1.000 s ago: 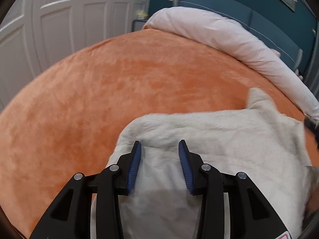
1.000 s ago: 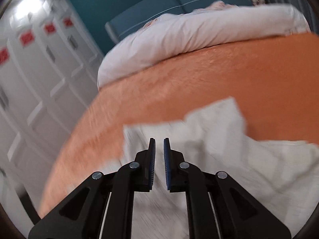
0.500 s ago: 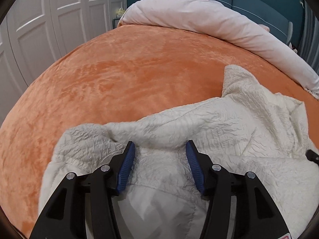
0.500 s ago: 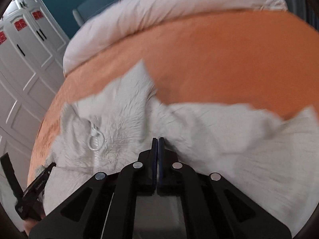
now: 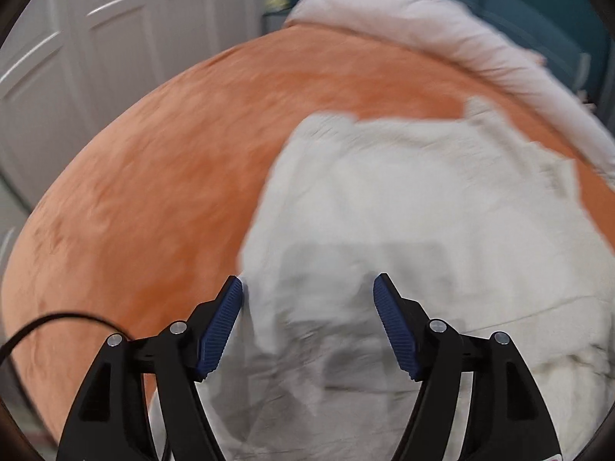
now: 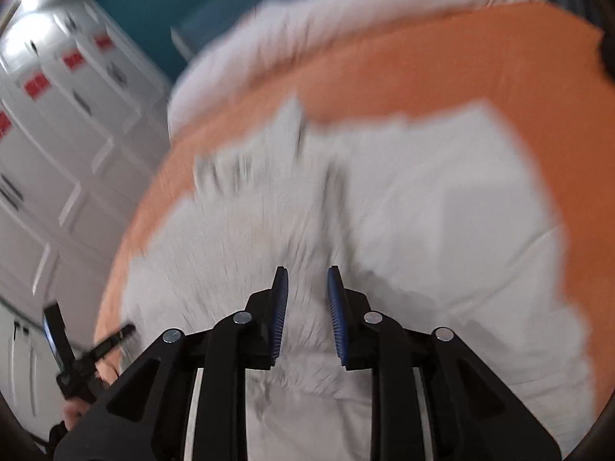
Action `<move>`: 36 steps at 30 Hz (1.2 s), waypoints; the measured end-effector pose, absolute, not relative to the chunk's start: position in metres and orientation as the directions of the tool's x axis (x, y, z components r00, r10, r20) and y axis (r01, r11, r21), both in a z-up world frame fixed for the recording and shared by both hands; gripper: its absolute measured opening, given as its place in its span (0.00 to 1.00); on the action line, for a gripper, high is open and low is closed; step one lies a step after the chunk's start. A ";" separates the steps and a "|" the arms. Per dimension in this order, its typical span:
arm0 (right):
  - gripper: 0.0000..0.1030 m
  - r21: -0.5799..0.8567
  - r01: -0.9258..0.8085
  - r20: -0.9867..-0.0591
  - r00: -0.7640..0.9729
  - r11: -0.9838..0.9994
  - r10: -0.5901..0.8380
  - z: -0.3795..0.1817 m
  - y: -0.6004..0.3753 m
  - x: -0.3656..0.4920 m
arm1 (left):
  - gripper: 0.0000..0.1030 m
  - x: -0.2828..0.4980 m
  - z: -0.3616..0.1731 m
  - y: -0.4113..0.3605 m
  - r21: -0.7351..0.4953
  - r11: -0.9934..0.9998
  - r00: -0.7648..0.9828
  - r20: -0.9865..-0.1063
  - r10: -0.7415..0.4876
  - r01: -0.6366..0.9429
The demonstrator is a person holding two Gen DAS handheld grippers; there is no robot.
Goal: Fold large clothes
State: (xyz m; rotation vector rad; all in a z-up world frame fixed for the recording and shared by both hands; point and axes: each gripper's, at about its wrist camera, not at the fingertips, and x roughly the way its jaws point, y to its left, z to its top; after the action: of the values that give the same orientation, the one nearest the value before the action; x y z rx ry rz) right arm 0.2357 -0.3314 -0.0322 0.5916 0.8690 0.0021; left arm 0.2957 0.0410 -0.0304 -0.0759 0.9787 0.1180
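Note:
A cream-white crinkled garment (image 5: 423,211) lies bunched on the orange bed cover (image 5: 173,153). It also shows in the right wrist view (image 6: 423,223). My left gripper (image 5: 307,288) is wide open above the garment's left edge and holds nothing. My right gripper (image 6: 307,276) is open a little above the middle of the garment, with no cloth between the fingers. Both views are blurred by motion. The left gripper shows at the lower left of the right wrist view (image 6: 73,353).
A rolled white duvet (image 5: 442,46) lies along the far side of the bed before a teal headboard (image 5: 538,7). White panelled wardrobe doors (image 5: 96,38) stand to the left. A black cable (image 5: 50,320) crosses the lower left.
My right gripper was shut half a second ago and has opened. My left gripper has opened wider and shifted toward the garment's left edge. The garment has dropped flatter on the bed.

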 end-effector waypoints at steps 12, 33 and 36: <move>0.05 0.481 0.293 -0.740 0.641 0.826 0.204 -0.039 -0.337 0.195 | 0.81 0.280 -0.042 0.068 -0.009 0.989 0.543 -0.836 0.075 -0.149; 0.62 0.415 0.204 -0.762 0.610 0.887 0.216 -0.002 -0.353 -0.143 | 0.79 0.019 0.009 0.149 -0.284 0.955 0.430 -0.875 -0.224 -0.081; 0.62 0.438 0.179 -0.749 0.615 0.881 0.247 0.000 -0.351 -0.143 | 0.78 0.015 0.010 0.138 -0.298 0.953 0.420 -0.873 -0.250 -0.051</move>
State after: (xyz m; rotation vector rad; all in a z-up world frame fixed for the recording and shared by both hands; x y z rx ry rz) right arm -0.1429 -0.3513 0.0005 0.5092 0.9180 0.0413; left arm 0.0147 0.1380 0.0098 -0.2981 1.1356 -0.1273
